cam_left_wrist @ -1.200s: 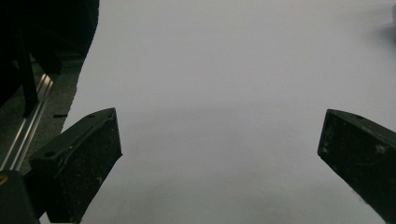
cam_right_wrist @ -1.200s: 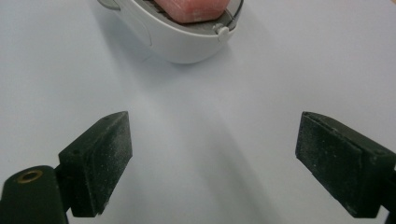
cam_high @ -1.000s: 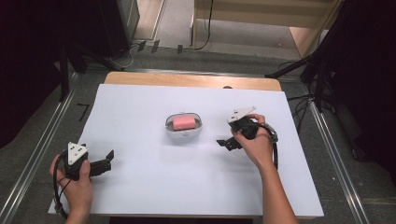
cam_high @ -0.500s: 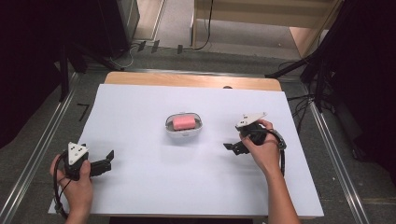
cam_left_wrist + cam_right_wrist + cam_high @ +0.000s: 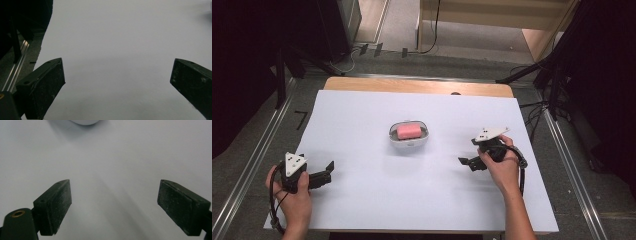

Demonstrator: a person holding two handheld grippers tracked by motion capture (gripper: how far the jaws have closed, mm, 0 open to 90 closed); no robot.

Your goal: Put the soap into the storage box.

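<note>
While the high view shows the pink block (image 5: pixel 408 131), the right claw (image 5: pixel 113 202) sees bare table (image 5: pixel 120 157).

White table sheet (image 5: pixel 362 200), metal rails (image 5: pixel 257 150), floor cables (image 5: pixel 377 50).

Item under my watch: a table (image 5: pixel 362 210) that is carrying a white sheet across almost its whole top, with a strip of bare wood (image 5: pixel 362 84) showing along the far edge. A small white dish (image 5: pixel 409 142) is sitting near the middle, and a pink block (image 5: pixel 408 131) is lying in it.
</note>
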